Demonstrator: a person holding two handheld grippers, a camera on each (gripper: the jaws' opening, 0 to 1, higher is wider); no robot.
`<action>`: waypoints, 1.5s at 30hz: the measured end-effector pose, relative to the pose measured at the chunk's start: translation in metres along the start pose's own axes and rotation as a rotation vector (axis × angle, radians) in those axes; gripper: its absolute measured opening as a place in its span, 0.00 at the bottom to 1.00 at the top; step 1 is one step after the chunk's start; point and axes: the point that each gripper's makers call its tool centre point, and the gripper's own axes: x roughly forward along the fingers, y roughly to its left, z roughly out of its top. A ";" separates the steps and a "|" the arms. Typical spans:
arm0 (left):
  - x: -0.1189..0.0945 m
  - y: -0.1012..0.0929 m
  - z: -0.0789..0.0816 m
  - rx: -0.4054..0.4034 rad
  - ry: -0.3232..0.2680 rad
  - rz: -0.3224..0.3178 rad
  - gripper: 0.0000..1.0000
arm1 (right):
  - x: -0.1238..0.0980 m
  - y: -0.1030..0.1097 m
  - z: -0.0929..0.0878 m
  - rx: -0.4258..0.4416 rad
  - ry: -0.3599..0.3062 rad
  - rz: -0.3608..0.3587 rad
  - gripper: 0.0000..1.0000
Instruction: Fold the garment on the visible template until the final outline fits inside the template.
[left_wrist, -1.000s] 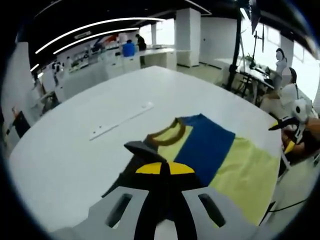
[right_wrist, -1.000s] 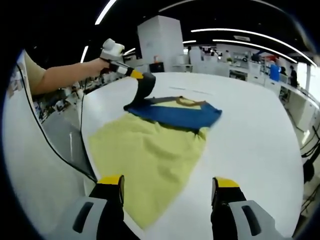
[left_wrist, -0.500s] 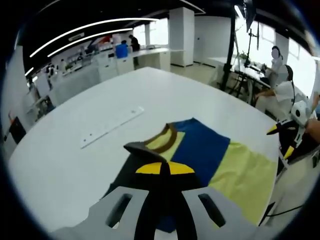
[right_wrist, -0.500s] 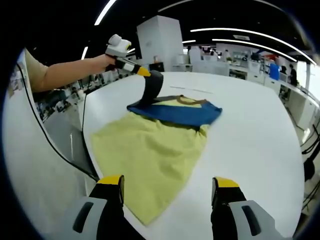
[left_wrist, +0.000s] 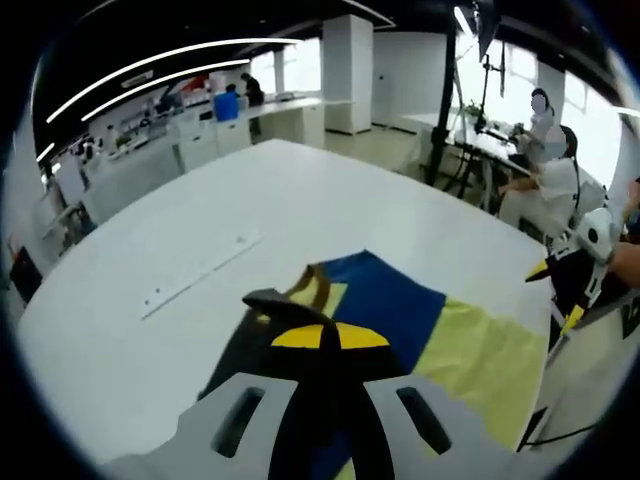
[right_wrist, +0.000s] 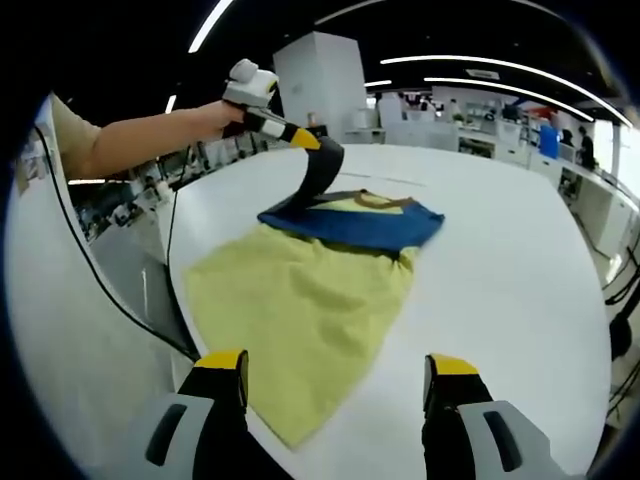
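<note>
Left gripper (left_wrist: 330, 335): we see its yellow-tipped jaws pressed together on a dark sleeve (left_wrist: 268, 300) of the garment (left_wrist: 400, 310), lifting it off the worktop (left_wrist: 150, 230). From the right gripper view, that same left gripper (right_wrist: 318, 142) sits above the garment's collar end, with the sleeve (right_wrist: 318, 180) hanging as a dark band from its tip down to the blue part. A person's hand (right_wrist: 232, 112) holds it, bare forearm stretching back from the garment.

Right gripper (right_wrist: 338, 372): jaws spread wide, nothing between them, hovering just off the yellow hem of the garment (right_wrist: 300, 300). We also pick it up in the left gripper view, off the worktop past the garment's yellow end (left_wrist: 565, 290).

Garment lies flat on the white worktop (right_wrist: 500, 280): yellow body nearest the right gripper, blue band beyond it, brown-trimmed collar (right_wrist: 380, 203) at the far end. A long pale strip (left_wrist: 200, 278) lies on the worktop, well apart from the garment on the collar side. We can't make out a template outline around the garment.
</note>
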 end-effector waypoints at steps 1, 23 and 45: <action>0.001 0.000 0.001 0.001 0.000 -0.001 0.00 | 0.000 -0.001 -0.001 0.001 0.001 -0.001 0.69; 0.041 -0.026 0.028 0.034 0.002 -0.064 0.00 | -0.004 -0.014 -0.003 0.014 0.008 -0.009 0.69; 0.101 -0.050 0.013 0.021 0.083 -0.118 0.00 | -0.004 -0.026 -0.010 0.042 0.016 -0.022 0.69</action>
